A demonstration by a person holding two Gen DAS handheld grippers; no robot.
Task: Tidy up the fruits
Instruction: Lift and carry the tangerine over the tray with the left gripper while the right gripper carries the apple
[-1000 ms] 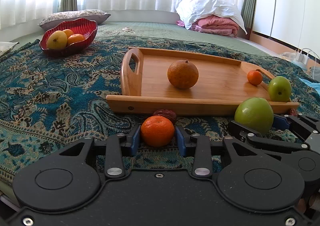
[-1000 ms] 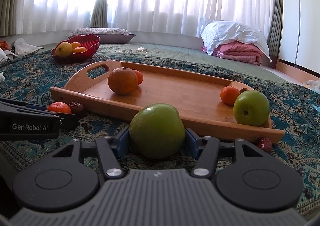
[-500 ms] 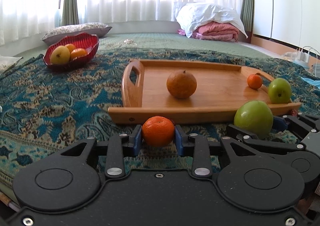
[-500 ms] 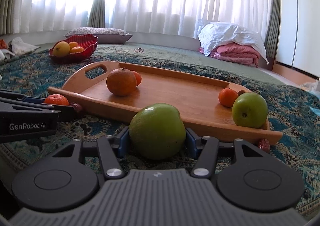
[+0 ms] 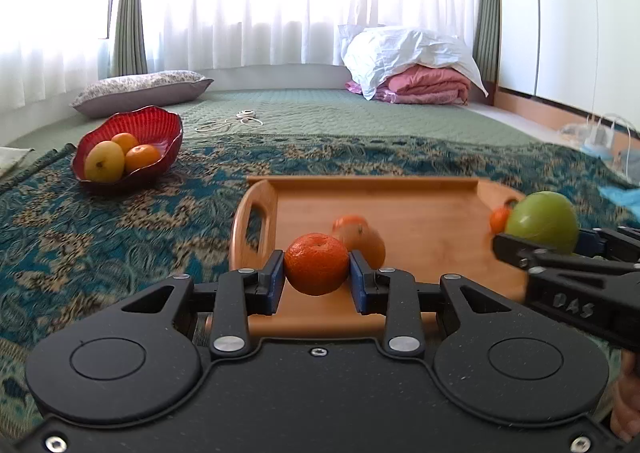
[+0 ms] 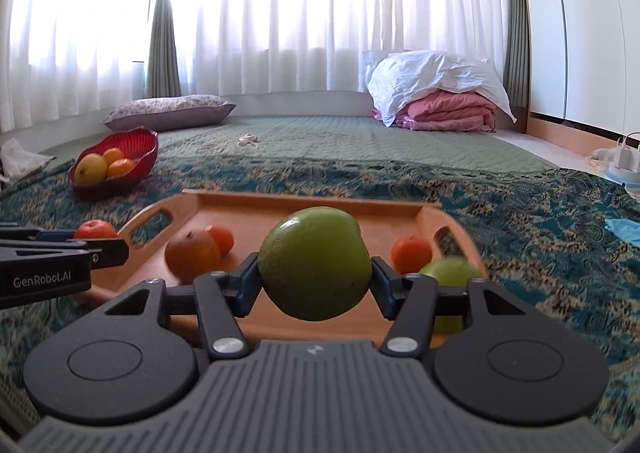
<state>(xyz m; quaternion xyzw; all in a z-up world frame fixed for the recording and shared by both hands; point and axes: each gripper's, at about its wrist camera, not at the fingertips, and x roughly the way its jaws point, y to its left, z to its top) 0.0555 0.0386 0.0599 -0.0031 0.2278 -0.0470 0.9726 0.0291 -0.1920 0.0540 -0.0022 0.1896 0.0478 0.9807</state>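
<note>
Patterned blanket (image 5: 120, 245) under wooden tray (image 5: 400, 189), red bowl (image 5: 160, 125) well apart

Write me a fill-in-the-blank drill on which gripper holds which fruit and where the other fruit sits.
1. The left gripper is shut on a small ____ fruit.
2. The right gripper grips a large ____ apple.
3. The red bowl sits on the patterned blanket, to the ____ of the wooden tray in both views.
4. The bowl's biggest fruit is ____ in colour.

Missing words: orange; green; left; yellow
</note>
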